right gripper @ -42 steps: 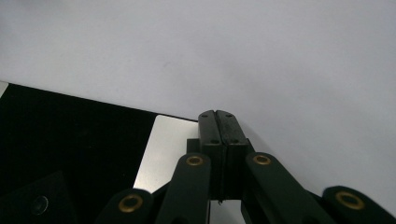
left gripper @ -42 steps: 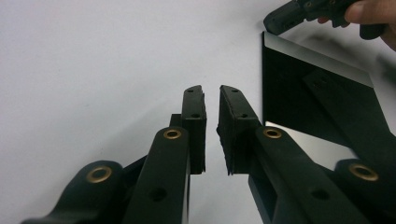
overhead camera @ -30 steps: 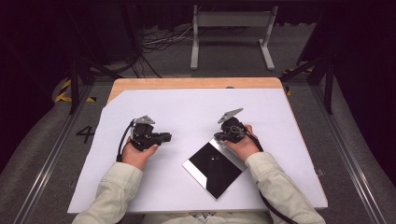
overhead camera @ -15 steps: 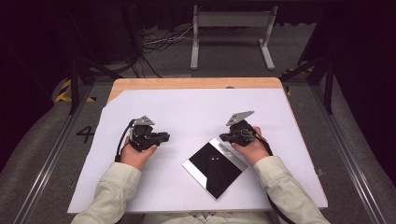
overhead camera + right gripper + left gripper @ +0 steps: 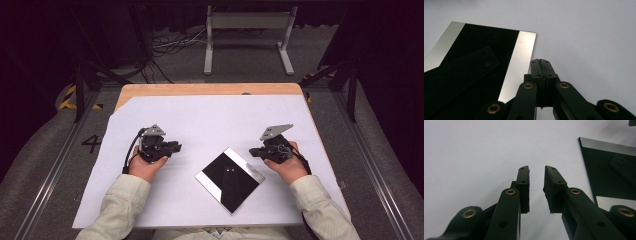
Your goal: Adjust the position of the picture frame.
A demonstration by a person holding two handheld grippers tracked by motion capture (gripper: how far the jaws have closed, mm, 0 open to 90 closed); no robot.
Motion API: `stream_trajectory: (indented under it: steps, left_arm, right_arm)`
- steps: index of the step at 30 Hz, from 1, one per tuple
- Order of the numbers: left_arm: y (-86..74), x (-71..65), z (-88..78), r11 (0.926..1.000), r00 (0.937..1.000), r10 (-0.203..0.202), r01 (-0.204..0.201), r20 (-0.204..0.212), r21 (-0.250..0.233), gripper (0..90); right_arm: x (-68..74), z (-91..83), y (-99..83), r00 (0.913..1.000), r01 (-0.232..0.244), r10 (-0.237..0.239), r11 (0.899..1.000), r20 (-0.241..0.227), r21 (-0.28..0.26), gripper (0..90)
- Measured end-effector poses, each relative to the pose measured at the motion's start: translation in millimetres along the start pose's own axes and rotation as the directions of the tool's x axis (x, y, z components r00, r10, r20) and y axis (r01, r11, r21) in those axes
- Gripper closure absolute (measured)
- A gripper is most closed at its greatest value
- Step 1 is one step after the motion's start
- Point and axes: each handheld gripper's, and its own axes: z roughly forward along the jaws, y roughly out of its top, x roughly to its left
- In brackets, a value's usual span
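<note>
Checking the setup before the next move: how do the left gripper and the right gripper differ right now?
The left gripper has a gap between its jaws, which have just been opening; the right gripper is shut. The left gripper stands apart from the mirror plate; the right gripper sits near its edge. Both are hand-held over the white sheet, holding nothing.

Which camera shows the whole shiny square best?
The high view: the whole mirror plate lies flat on the white sheet, between both hands. The right gripper view shows a large part of it from close by, the left gripper view a corner.
</note>
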Motion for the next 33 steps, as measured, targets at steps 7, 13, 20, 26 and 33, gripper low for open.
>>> stream_trajectory:
  steps: [7, 13, 20, 26, 33]
  left_arm:
    - [-0.5, 0.4, -0.5, 1.0, 1.0, 0.0, 0.0, -0.001, -0.004, 74.9]
    - [-0.5, -0.3, -0.2, 1.0, 1.0, -0.001, 0.001, 0.001, -0.003, 74.9]
    - [-0.5, -0.9, 0.0, 1.0, 1.0, 0.001, -0.001, 0.001, -0.001, 74.9]
    - [-0.5, -0.9, 0.4, 1.0, 1.0, 0.008, -0.008, 0.003, -0.001, 74.9]
    - [-0.4, -1.7, 0.5, 1.0, 1.0, 0.007, -0.007, 0.004, 0.002, 74.9]
  right_arm:
    - [7.6, -13.1, -9.0, 0.9997, 0.022, -0.022, 1.0, -0.015, 0.015, 90.0]
    - [13.1, -22.3, -16.6, 0.9988, 0.037, -0.036, 0.999, -0.032, 0.022, 90.0]
    - [21.2, -24.0, -25.6, 0.9974, 0.053, -0.05, 0.998, -0.051, 0.046, 90.0]
    - [28.5, -22.3, -32.6, 0.9959, 0.059, -0.053, 0.995, -0.074, 0.077, 90.0]
    - [35.0, -20.5, -40.4, 0.9928, 0.074, -0.063, 0.991, -0.101, 0.11, 90.0]
